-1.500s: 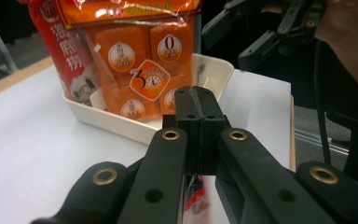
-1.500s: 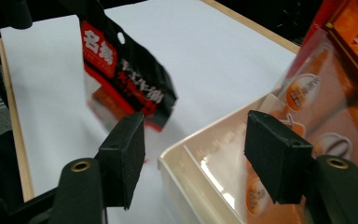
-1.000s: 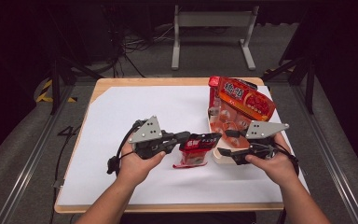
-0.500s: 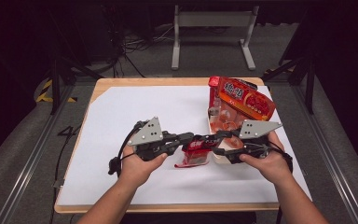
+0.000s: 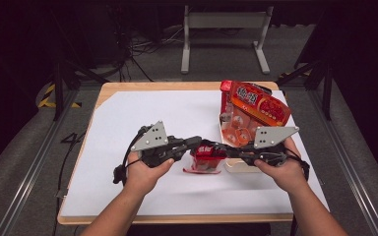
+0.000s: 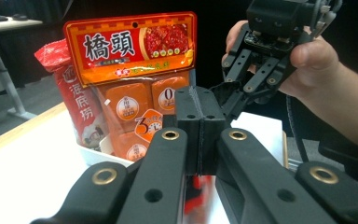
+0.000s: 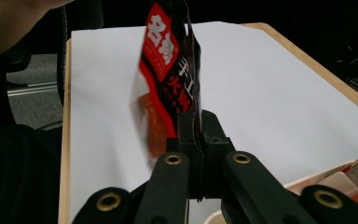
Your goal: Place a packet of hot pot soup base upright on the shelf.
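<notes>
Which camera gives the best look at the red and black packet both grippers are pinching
The right gripper view: the red and black packet stands there with its print readable. The high view shows the packet small, between the left gripper and right gripper. The left gripper view shows just a red sliver.

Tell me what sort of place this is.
Probably a lab or studio set up for recording: a table under white paper, dark surroundings, loose cables on the floor, metal stand legs behind it.
</notes>
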The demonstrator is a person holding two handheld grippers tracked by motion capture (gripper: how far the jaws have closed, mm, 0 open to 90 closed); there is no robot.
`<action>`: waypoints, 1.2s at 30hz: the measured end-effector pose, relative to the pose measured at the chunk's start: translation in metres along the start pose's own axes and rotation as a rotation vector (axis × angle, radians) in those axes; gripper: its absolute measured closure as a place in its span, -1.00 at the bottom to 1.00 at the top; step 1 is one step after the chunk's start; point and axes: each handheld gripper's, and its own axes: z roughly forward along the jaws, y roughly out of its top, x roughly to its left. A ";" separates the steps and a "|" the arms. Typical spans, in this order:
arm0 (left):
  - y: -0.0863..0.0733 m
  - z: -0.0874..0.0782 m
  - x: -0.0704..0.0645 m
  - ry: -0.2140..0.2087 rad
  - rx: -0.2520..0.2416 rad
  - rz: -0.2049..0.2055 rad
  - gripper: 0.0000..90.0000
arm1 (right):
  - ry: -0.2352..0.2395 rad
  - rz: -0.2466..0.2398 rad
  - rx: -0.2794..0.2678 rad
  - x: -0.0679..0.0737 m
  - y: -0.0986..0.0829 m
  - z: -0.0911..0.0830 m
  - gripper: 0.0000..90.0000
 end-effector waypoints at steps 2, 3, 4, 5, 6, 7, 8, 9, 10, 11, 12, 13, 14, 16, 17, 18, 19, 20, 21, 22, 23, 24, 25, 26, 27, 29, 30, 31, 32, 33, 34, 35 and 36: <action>0.001 0.000 -0.001 0.000 -0.006 0.003 1.00 | -0.004 0.002 -0.005 -0.001 0.001 -0.002 1.00; 0.001 -0.001 -0.001 0.001 -0.010 0.002 1.00 | -0.005 0.001 -0.005 -0.001 0.002 -0.002 1.00; 0.001 -0.001 -0.001 0.001 -0.012 0.001 1.00 | -0.003 0.000 -0.007 -0.001 0.003 -0.003 1.00; 0.002 -0.002 -0.001 0.002 -0.013 0.000 1.00 | -0.005 -0.001 -0.009 -0.001 0.004 -0.003 1.00; 0.001 -0.002 0.000 0.002 -0.015 -0.001 1.00 | -0.003 -0.002 -0.010 -0.001 0.005 -0.004 1.00; 0.001 -0.002 0.000 0.003 -0.019 -0.003 1.00 | -0.004 -0.007 -0.008 -0.001 0.006 -0.004 1.00; 0.001 -0.002 0.001 0.002 -0.019 -0.001 1.00 | -0.006 -0.010 -0.003 -0.001 0.007 -0.005 1.00; 0.001 -0.002 0.001 0.000 -0.021 -0.004 1.00 | -0.004 -0.009 0.001 -0.001 0.008 -0.005 1.00; 0.001 -0.002 0.001 0.000 -0.025 -0.005 1.00 | 0.001 -0.008 0.004 -0.002 0.009 -0.005 1.00; 0.001 -0.003 0.001 0.002 -0.031 -0.009 0.99 | 0.003 -0.006 0.005 -0.002 0.010 -0.006 1.00; 0.001 -0.003 0.001 0.001 -0.032 -0.012 0.96 | 0.006 -0.008 0.006 -0.003 0.011 -0.007 1.00; 0.002 -0.003 0.001 0.008 -0.030 -0.011 0.92 | 0.008 -0.008 0.008 -0.003 0.012 -0.008 1.00; 0.001 -0.003 0.001 0.017 -0.028 -0.011 0.85 | 0.008 -0.010 0.008 -0.004 0.014 -0.009 1.00; 0.000 -0.003 0.003 0.026 -0.033 -0.014 0.75 | 0.014 -0.007 0.002 -0.005 0.016 -0.013 1.00; 0.000 -0.003 0.003 0.026 -0.033 -0.014 0.69 | 0.017 -0.007 0.003 -0.006 0.016 -0.014 1.00; 0.000 -0.003 0.004 0.033 -0.032 -0.024 0.62 | 0.010 -0.009 0.009 -0.007 0.017 -0.016 1.00; 0.000 -0.004 0.004 0.041 -0.030 -0.026 0.56 | 0.011 -0.008 0.015 -0.008 0.018 -0.017 1.00; 0.000 -0.004 0.004 0.047 -0.033 -0.029 0.51 | 0.011 -0.008 0.019 -0.009 0.018 -0.019 1.00; 0.000 -0.004 0.005 0.048 -0.034 -0.029 0.49 | 0.012 -0.007 0.021 -0.010 0.018 -0.020 1.00; 0.000 -0.004 0.005 0.051 -0.038 -0.031 0.45 | 0.012 -0.006 0.025 -0.011 0.019 -0.022 1.00; 0.000 -0.005 0.006 0.055 -0.034 -0.029 0.40 | 0.015 -0.006 0.029 -0.012 0.019 -0.024 1.00; 0.000 -0.005 0.006 0.058 -0.035 -0.034 0.35 | 0.014 -0.007 0.032 -0.013 0.020 -0.025 1.00; 0.000 -0.005 0.006 0.058 -0.035 -0.034 0.33 | 0.014 -0.007 0.032 -0.013 0.020 -0.025 1.00; -0.001 -0.006 0.007 0.061 -0.037 -0.033 0.31 | 0.015 -0.005 0.042 -0.015 0.021 -0.029 1.00; -0.001 -0.006 0.007 0.065 -0.038 -0.035 0.29 | 0.013 -0.007 0.046 -0.016 0.021 -0.031 1.00; -0.001 -0.006 0.008 0.065 -0.038 -0.037 0.25 | 0.008 -0.006 0.050 -0.017 0.022 -0.032 1.00; -0.001 -0.007 0.009 0.069 -0.036 -0.036 0.25 | 0.007 -0.006 0.053 -0.018 0.022 -0.034 1.00; -0.001 -0.007 0.009 0.070 -0.037 -0.040 0.24 | 0.000 -0.005 0.058 -0.019 0.023 -0.037 1.00; -0.002 -0.007 0.009 0.070 -0.036 -0.041 0.22 | -0.005 -0.008 0.059 -0.020 0.024 -0.038 1.00; -0.002 -0.008 0.010 0.077 -0.038 -0.037 0.21 | -0.008 -0.007 0.059 -0.021 0.024 -0.040 1.00; -0.002 -0.008 0.010 0.077 -0.038 -0.037 0.19 | -0.011 -0.007 0.057 -0.022 0.025 -0.042 1.00; -0.002 -0.009 0.011 0.082 -0.038 -0.043 0.19 | -0.011 -0.007 0.057 -0.022 0.025 -0.042 1.00; -0.002 -0.009 0.012 0.083 -0.038 -0.041 0.19 | -0.016 -0.006 0.058 -0.023 0.025 -0.044 1.00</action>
